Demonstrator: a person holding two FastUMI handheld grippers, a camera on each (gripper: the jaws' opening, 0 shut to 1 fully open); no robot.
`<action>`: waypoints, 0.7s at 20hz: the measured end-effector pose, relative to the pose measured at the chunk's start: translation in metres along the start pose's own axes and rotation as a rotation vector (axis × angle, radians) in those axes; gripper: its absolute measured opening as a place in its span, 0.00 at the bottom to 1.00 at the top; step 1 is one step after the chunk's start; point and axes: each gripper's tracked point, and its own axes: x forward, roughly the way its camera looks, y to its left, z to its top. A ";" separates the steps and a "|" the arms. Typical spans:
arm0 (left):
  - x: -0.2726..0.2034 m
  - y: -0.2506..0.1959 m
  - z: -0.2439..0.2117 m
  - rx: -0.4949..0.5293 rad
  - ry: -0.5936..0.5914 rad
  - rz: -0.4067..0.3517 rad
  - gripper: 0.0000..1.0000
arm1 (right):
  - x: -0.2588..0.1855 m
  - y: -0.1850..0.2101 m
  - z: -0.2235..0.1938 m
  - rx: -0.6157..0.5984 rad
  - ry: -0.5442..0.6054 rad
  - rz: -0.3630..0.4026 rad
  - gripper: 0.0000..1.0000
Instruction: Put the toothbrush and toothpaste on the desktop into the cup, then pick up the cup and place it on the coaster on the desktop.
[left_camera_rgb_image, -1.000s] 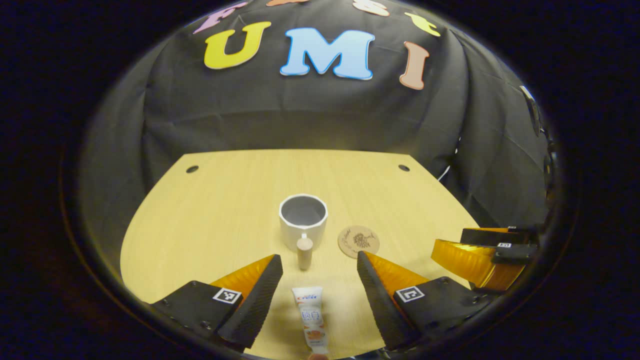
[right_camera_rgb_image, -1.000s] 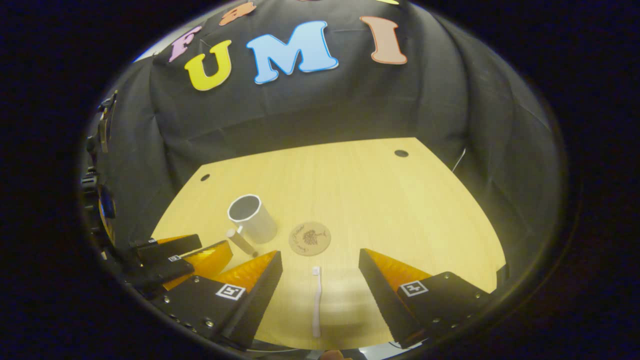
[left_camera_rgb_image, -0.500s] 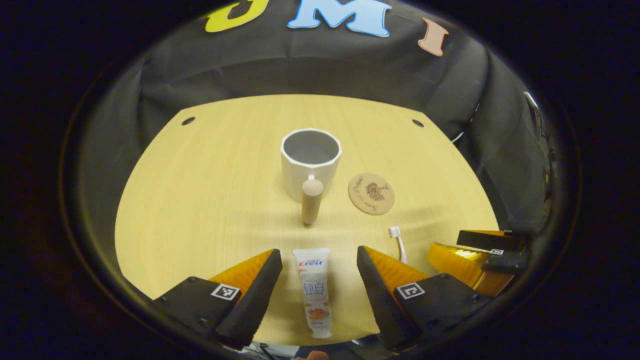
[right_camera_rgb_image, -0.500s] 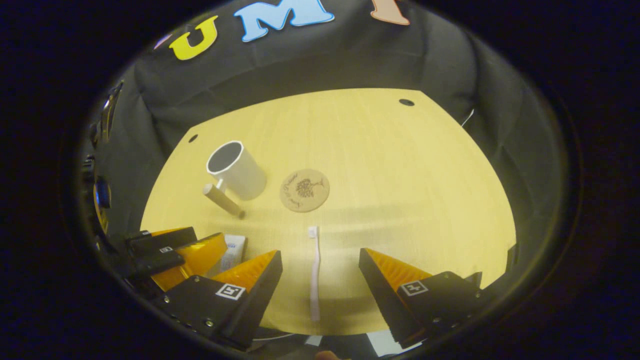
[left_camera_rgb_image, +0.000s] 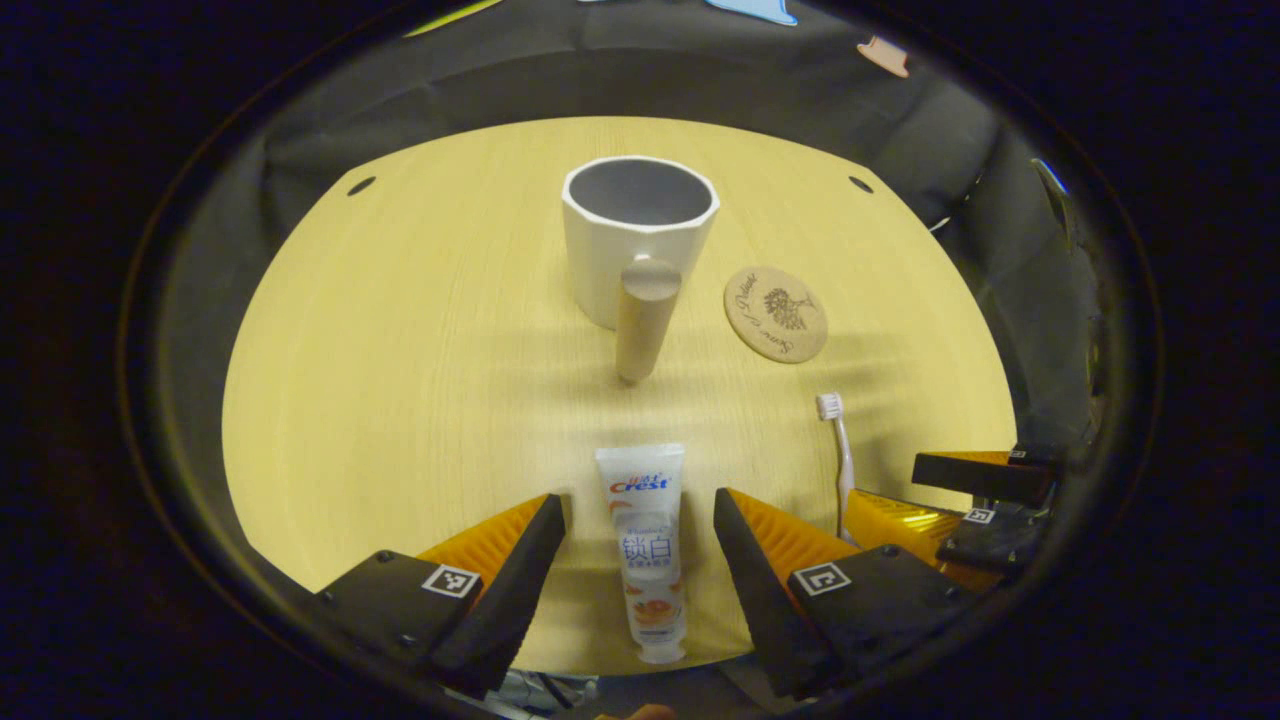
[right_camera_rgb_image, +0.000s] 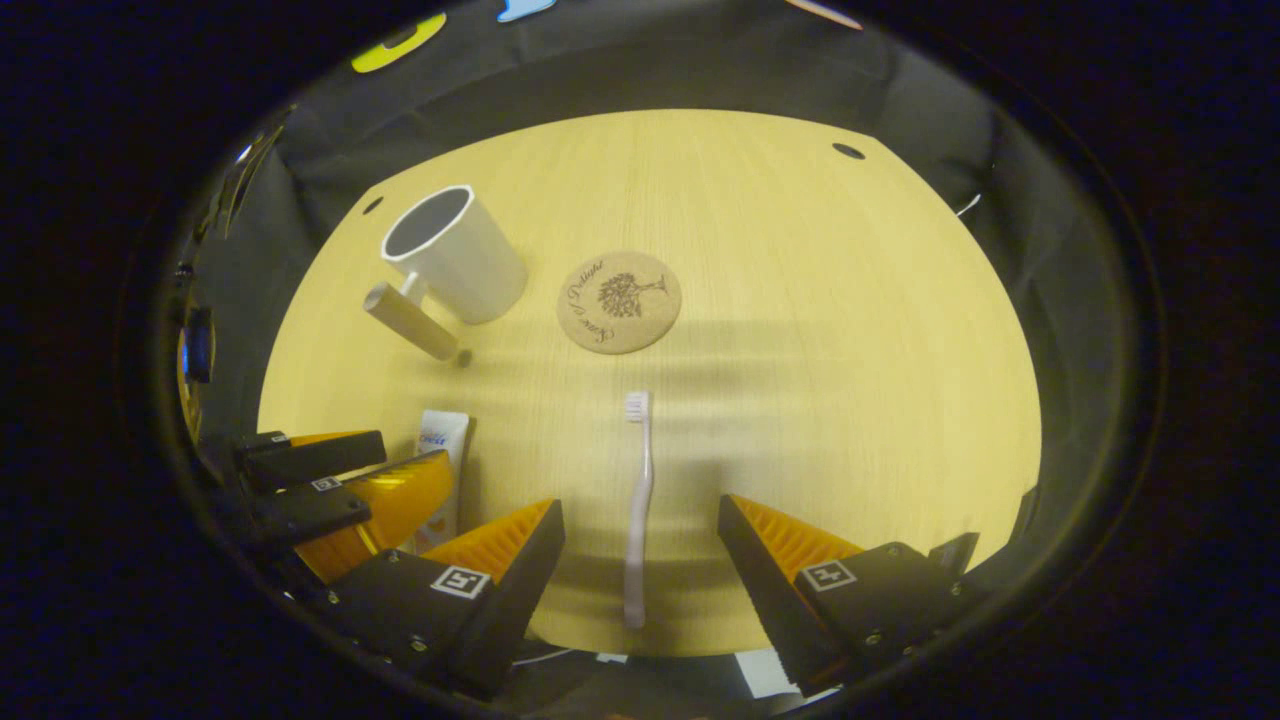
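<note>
Left gripper (left_camera_rgb_image: 640, 560) spread astride the soft toothpaste tube (left_camera_rgb_image: 647, 545); right gripper (right_camera_rgb_image: 640, 570) spread astride the light, stiff toothbrush (right_camera_rgb_image: 638, 510), best gripped mid-handle.

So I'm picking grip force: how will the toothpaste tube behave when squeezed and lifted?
The toothpaste tube lies flat between the open left tongs. It looks plump, so it will likely dent rather than resist. Its flat crimped end should stop rolling. Its glossy skin may be slightly slippery.
</note>
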 end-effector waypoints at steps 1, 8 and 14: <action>0.003 -0.001 -0.003 -0.002 0.018 -0.002 0.98 | 0.002 0.000 -0.002 -0.002 0.017 -0.001 0.96; 0.019 -0.004 -0.023 -0.034 0.122 -0.009 0.95 | 0.021 0.009 -0.017 -0.016 0.121 0.013 0.77; 0.023 0.001 -0.025 -0.033 0.145 0.010 0.73 | 0.029 0.004 -0.020 -0.036 0.155 -0.012 0.59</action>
